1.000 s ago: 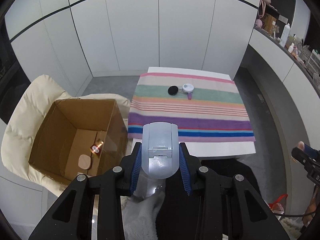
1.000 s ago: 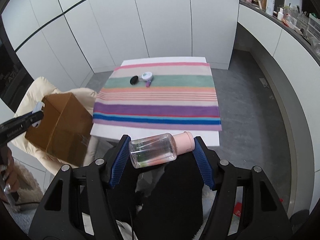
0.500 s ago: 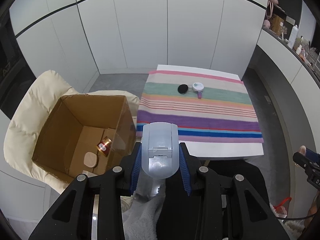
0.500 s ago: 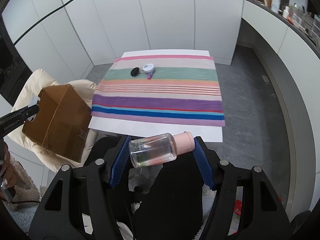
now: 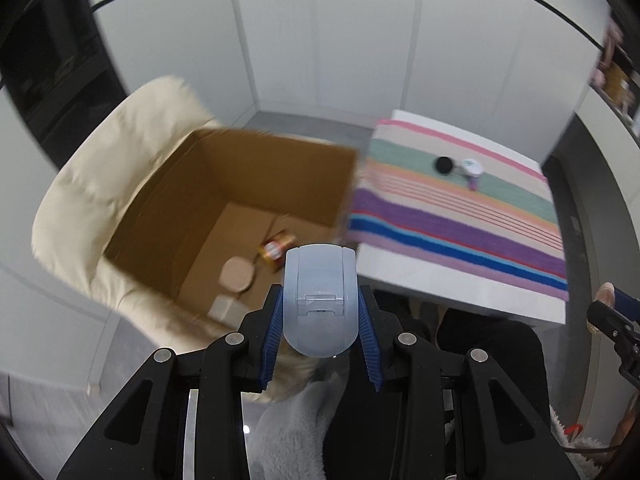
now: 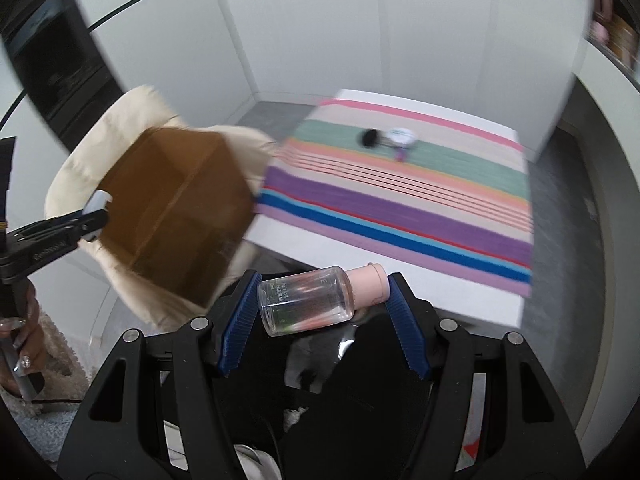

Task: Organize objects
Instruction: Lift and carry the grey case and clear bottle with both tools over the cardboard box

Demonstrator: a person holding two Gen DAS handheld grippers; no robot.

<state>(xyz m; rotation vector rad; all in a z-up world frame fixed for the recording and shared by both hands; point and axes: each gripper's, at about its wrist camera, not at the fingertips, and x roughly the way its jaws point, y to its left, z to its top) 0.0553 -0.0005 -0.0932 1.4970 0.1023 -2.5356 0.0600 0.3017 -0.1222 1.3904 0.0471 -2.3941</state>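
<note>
Ahead of my left tool I see tall white cabinet panels (image 5: 360,40) forming the back wall. A cream padded armchair (image 5: 96,200) sits forward-left, a white table (image 5: 460,292) with a striped cloth (image 5: 460,216) forward-right, over grey floor (image 6: 560,208).

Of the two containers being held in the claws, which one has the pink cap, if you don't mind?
The clear bottle lying sideways in the right claw; its cap is pink. The container in the left claw is pale blue-grey all over.

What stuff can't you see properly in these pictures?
- Pale blue bottle, left view: lower body hidden behind the left tongs.
- Items in the cardboard box, left view: motion-blurred, can label unreadable.
- Small items on the striped cloth, right view: tiny, smeared.
</note>
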